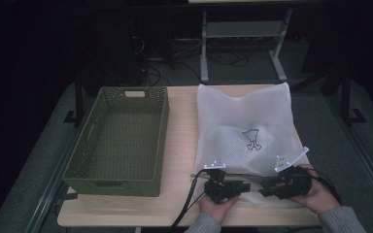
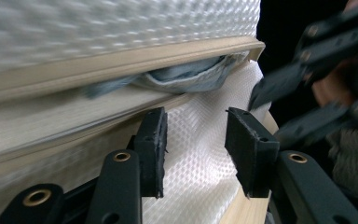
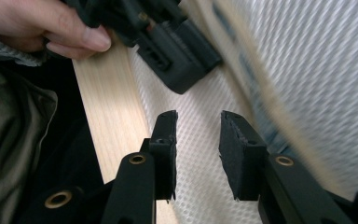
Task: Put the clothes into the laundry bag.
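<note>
High view: from left to right, a green basket (image 1: pixel 119 138) fills the left half of the table (image 1: pixel 179 145), empty as far as can be seen, and a white mesh bag (image 1: pixel 245 126) lies flat on the right half, its closed end toward the top of the frame and its near edge at the lower centre. Something pale with a dark printed figure (image 1: pixel 251 139) shows through the mesh.

At the lower centre, the left gripper (image 1: pixel 240 186) and the right gripper (image 1: pixel 264 190) face each other along that near edge, their tips close together over the bag's bottom hem. The bag's long axis runs up the frame, away from both hands, and the hem runs across it, left to right, in line with the two grippers. Both are about equally near the hem.

Left gripper view: the jaws stand apart, nothing pressed between the pads (image 2: pixel 154 149); mesh lies behind and under them, and the bag's beige-trimmed opening (image 2: pixel 135 60) crosses the upper frame with grey cloth (image 2: pixel 186 77) showing in the slit.

Right gripper view: the jaws are likewise apart, mesh beneath, none of it pinched. The left gripper sits at upper centre, the table's front strip at left.

I judge the next move turns on getting a jaw under the hem's upper layer.
</note>
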Demonstrator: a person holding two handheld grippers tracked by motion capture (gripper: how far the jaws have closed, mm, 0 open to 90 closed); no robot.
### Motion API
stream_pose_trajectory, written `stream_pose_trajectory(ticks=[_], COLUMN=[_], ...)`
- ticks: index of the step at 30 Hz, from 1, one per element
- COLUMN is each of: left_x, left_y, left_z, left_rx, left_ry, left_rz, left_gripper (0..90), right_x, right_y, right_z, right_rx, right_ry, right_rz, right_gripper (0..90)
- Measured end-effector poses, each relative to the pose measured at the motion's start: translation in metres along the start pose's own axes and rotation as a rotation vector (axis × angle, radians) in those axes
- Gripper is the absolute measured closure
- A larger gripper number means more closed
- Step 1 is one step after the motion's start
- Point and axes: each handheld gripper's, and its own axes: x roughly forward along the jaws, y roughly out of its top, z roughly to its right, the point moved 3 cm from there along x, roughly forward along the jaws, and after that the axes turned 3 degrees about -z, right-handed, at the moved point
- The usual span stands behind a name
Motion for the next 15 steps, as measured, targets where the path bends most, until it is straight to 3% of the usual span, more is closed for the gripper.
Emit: stream_pose_trajectory(ticks=[5, 10, 15], left_x=[0.013, 0.022, 0.029], left_y=[0.007, 0.016, 0.023], left_z=[0.001, -0.001, -0.004], left_rx=[-0.017, -0.064, -0.063], left_ry=[0.025, 0.053, 0.083], left_rz=[0.038, 0.093, 0.124], left_gripper=[72.0, 74.2, 74.0], right_x=[0.02, 0.027, 0.027], right_y=[-0.019, -0.025, -0.025], right_z=[-0.005, -0.007, -0.011], right_rx=[0.011, 0.009, -0.025], right_ry=[-0.024, -0.043, -0.071], right_rz=[-0.025, -0.041, -0.06], right_gripper=[76.3, 82.4, 86.1])
